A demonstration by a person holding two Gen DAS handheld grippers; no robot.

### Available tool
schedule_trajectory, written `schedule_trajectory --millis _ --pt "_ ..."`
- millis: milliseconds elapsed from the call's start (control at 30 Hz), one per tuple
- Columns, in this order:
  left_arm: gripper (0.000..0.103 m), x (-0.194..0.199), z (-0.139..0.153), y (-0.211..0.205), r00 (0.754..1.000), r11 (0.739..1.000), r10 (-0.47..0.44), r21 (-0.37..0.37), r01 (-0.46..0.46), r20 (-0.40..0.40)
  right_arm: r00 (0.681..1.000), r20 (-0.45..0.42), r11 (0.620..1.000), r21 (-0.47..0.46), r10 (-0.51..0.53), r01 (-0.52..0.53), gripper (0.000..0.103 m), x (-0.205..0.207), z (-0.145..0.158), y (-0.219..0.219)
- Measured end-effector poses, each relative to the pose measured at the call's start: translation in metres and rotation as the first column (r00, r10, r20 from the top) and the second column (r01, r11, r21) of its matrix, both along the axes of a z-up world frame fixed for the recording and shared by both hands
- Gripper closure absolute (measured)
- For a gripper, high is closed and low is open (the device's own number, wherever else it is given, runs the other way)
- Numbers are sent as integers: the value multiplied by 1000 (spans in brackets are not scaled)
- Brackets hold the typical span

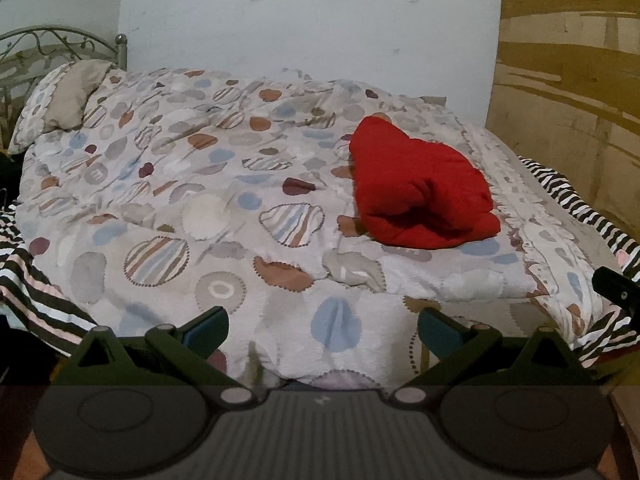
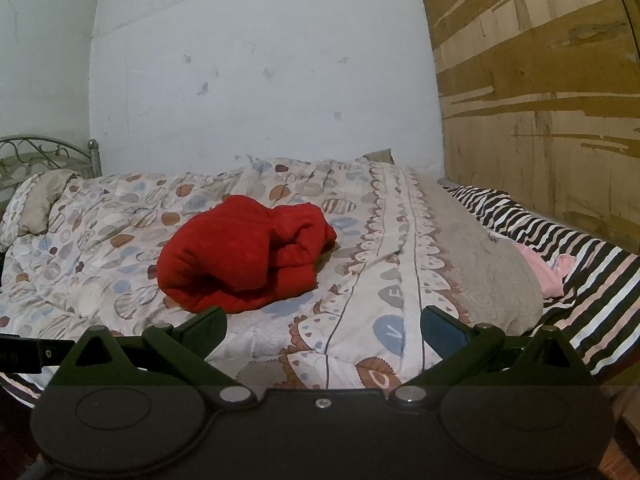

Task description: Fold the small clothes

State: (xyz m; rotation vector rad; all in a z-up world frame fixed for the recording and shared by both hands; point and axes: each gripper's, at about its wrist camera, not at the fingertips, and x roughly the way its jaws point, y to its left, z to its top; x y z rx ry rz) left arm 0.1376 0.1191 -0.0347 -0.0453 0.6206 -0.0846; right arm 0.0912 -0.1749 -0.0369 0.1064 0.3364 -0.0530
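Observation:
A red fleece garment (image 1: 420, 192) lies in a folded bundle on the patterned quilt (image 1: 208, 184), to the right of the bed's middle. It also shows in the right wrist view (image 2: 244, 256), ahead and left of centre. My left gripper (image 1: 323, 330) is open and empty, low at the bed's near edge, well short of the garment. My right gripper (image 2: 323, 330) is open and empty, just in front of the garment's near edge. Part of the right gripper (image 1: 618, 286) shows at the right edge of the left wrist view.
A pillow (image 1: 60, 100) and a metal headboard (image 1: 48, 48) are at the far left. A striped sheet (image 2: 560, 248) with a small pink cloth (image 2: 540, 268) lies on the right. A white wall (image 2: 260, 60) and a wooden panel (image 2: 540, 100) stand behind the bed.

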Motion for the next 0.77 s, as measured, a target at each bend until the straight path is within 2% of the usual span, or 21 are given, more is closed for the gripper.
schedule_trajectory --millis 233,767 --pt "1 3 -3 3 999 999 -2 -33 1 -32 1000 -4 1000 0 -3 3 0 0 -1 -2" --pt "0 4 -6 -3 999 1000 -8 -20 7 -35 1000 -16 1000 -3 -21 21 0 0 -4 -2"
